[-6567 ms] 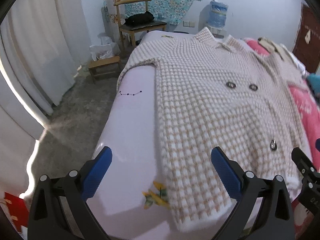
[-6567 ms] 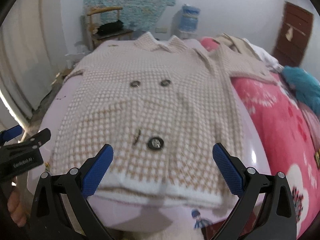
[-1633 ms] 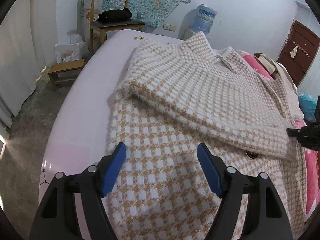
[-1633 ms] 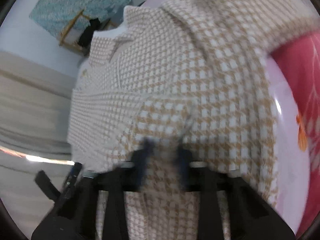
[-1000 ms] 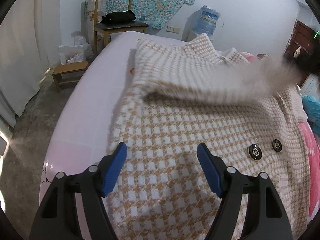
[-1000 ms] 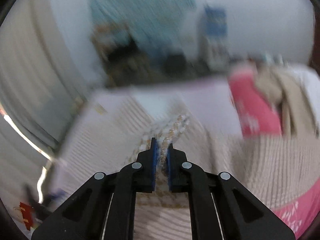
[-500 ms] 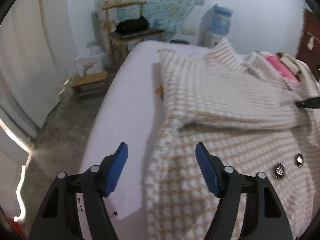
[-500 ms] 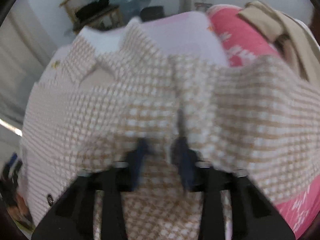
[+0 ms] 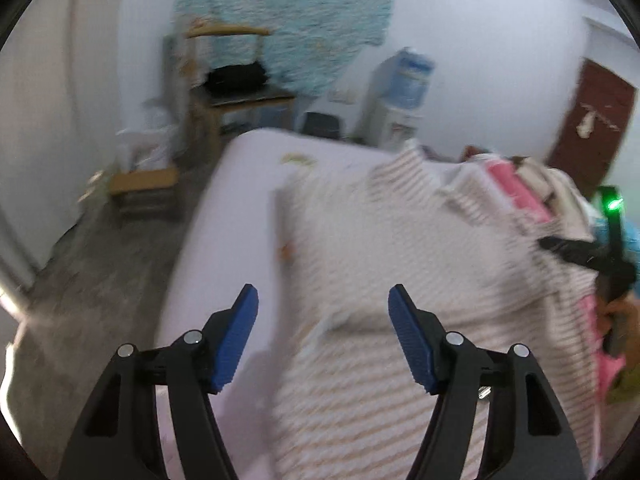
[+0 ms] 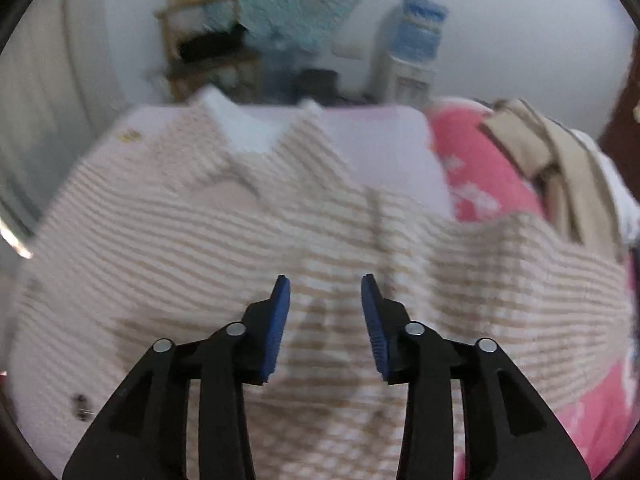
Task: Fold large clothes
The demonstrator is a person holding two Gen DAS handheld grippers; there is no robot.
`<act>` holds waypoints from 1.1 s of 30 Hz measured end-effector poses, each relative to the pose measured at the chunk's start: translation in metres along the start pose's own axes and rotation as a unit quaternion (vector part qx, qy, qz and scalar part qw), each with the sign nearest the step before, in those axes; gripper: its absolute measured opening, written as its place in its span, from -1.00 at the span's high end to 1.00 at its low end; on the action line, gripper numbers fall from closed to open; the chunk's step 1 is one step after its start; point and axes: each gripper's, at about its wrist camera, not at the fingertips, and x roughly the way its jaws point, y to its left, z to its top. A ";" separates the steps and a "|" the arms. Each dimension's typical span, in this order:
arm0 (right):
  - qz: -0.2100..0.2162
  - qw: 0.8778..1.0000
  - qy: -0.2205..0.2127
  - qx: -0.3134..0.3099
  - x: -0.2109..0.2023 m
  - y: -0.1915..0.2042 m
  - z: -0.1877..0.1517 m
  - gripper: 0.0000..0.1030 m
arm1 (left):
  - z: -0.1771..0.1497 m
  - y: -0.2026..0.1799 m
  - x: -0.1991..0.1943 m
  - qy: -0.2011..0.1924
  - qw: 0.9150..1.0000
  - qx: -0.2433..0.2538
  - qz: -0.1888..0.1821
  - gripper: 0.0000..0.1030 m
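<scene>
right gripper letting go of the folded-over sleeve

a second ago the right two-finger gripper with blue ribbed pads was pinching a ridge of the beige-and-white checked knit coat; now its jaws are standing partly apart with nothing between them, and the fabric is lying flat underneath. the left two-finger gripper with blue ribbed pads is staying spread wide and empty, as it has been throughout, though its view has swung away from the coat front toward the bed's left edge.

the coat is lying spread on the pale lilac bed sheet, collar toward the far end. in the left wrist view its left edge is running between the left gripper's fingers, the sheet showing beside the left pad. in the right wrist view the coat is filling the area under and ahead of the right gripper, its right part draping onto a pink patterned blanket. in the left wrist view the right gripper is hovering at the coat's far right edge.

the knit is looking thick and fuzzy, motion blur smearing its checks into stripes. a dark round button is sitting near the lower left.
</scene>
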 end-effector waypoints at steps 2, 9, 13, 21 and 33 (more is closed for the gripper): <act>0.022 1.000 0.017 -0.013 0.015 0.012 -0.001 0.27 | 0.017 -0.013 0.026 0.021 0.998 0.004 -0.053 -0.28; 0.057 0.997 0.048 0.005 0.043 0.002 -0.010 0.29 | 0.016 0.005 0.115 0.094 0.995 -0.021 -0.018 -0.24; 0.038 0.998 0.050 0.010 0.034 -0.003 -0.003 0.14 | 0.025 0.008 0.110 0.092 0.995 -0.022 -0.030 -0.23; 0.006 0.998 0.053 0.040 0.077 -0.016 0.018 0.00 | 0.059 0.007 0.164 0.109 0.994 -0.019 0.003 -0.23; 0.006 0.998 0.045 -0.051 0.017 0.055 -0.021 -0.24 | 0.023 -0.039 0.105 0.097 0.993 0.058 0.018 -0.39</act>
